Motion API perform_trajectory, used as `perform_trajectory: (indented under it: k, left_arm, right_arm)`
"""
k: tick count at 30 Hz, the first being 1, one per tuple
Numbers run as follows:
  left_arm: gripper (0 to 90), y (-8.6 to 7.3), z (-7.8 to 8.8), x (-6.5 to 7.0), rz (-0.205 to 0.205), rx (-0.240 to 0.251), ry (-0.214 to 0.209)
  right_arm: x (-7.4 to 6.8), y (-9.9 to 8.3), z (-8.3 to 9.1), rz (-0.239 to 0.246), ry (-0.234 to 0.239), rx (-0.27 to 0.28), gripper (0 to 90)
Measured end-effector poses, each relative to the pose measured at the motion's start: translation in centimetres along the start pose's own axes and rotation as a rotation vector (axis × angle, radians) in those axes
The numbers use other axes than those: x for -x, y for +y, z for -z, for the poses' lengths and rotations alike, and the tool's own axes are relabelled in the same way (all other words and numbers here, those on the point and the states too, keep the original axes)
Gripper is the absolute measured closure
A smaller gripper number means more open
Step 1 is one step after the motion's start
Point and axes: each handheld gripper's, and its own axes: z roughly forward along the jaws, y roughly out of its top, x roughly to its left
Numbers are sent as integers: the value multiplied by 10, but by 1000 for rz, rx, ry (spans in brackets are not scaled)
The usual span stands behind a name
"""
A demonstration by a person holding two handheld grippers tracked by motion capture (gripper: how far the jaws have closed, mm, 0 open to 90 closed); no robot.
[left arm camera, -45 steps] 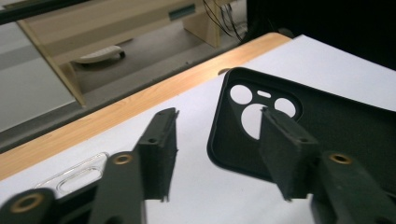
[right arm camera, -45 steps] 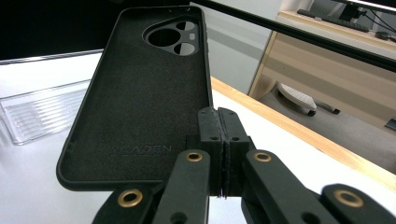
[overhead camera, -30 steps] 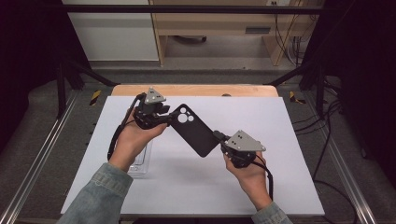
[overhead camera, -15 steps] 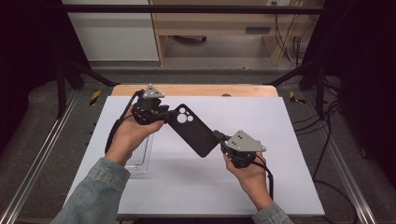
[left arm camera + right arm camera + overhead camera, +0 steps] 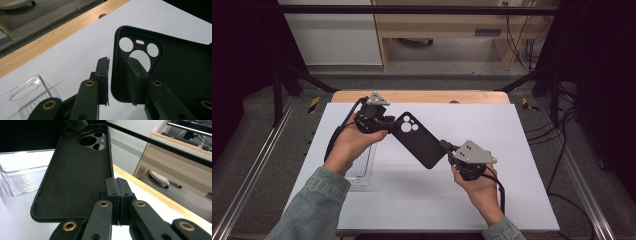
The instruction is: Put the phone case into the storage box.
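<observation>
Black soft phone case with round camera cutouts [image 5: 419,141] hangs above the white desk [image 5: 522,130], slanted between both tongs. Right tongs [image 5: 447,148] are clenched on the case's lower corner edge. Left tongs [image 5: 117,82] straddle the camera-end wall, one jaw inside, one outside; jaws have just been closing, a gap seems to remain, so not gripping. Clear ribbed plastic tray [image 5: 361,167] lies on the desk under the left hand [image 5: 349,145].
</observation>
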Motion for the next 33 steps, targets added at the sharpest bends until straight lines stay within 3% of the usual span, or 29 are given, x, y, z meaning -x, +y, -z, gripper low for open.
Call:
perform_trajectory:
  k: [17,33]
  left_arm:
    - [786,1,0,-6,14,-17,-28]
    - [882,-2,-5,-6,-30,-59,8]
  right_arm:
    - [-2,3,1,12,6,10,899]
    - [-4,4,1,20,23,5,900]
